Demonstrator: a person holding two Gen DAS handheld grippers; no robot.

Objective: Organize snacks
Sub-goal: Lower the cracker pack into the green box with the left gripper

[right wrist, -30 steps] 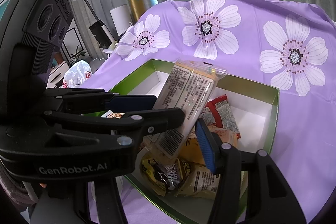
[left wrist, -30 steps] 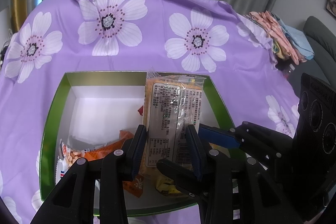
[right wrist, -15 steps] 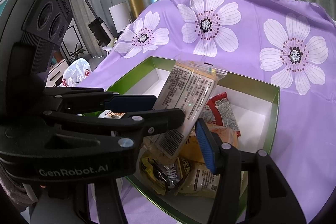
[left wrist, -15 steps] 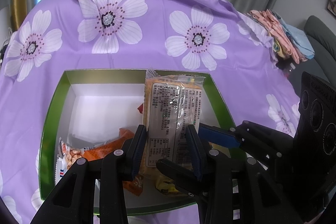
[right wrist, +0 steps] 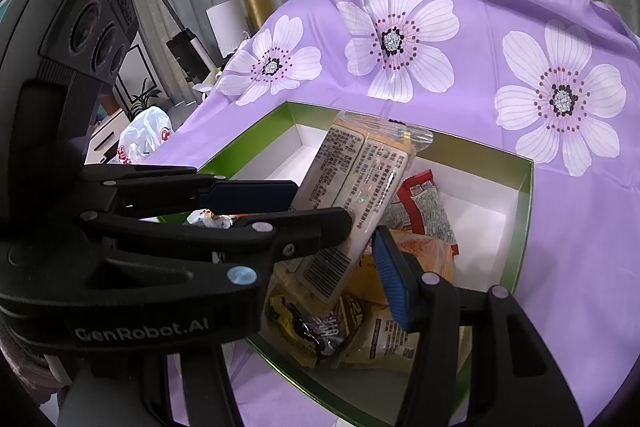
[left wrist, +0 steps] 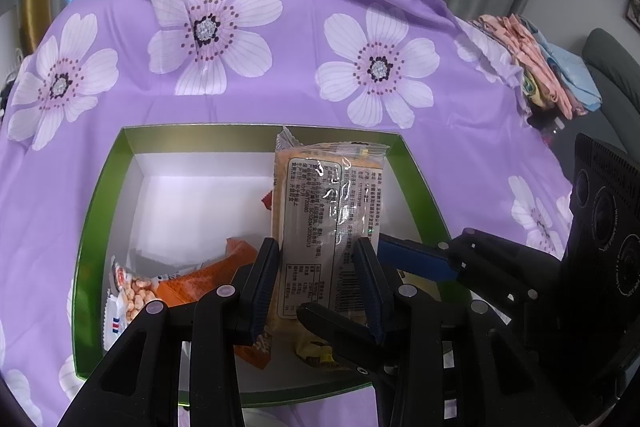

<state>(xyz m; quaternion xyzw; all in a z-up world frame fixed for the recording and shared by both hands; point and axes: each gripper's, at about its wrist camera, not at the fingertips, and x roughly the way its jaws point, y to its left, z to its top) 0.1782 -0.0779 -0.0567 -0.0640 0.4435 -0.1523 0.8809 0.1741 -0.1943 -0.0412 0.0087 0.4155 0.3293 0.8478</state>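
While the cracker packet [left wrist: 328, 223] is pinched by the left tongs [left wrist: 318, 283] above the green box [left wrist: 96, 211], the slick wrapper could be dropped early; the right tongs [right wrist: 356, 239] are spread alongside.

Left wrist view: close above the near edge of the green-rimmed, white-lined cardboard box [left wrist: 100, 203], facing its far edge and the purple flower-print cloth [left wrist: 304, 43]. Right wrist view: from the box's [right wrist: 526, 195] right side, close, angled left across it. Both share the box interior, the cloth [right wrist: 500, 27] and the clear-wrapped snack bar [left wrist: 326, 211] [right wrist: 356, 179].

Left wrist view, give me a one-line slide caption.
Left tool grips a clear-wrapped snack pack upright above the green box of snacks on purple floral cloth.
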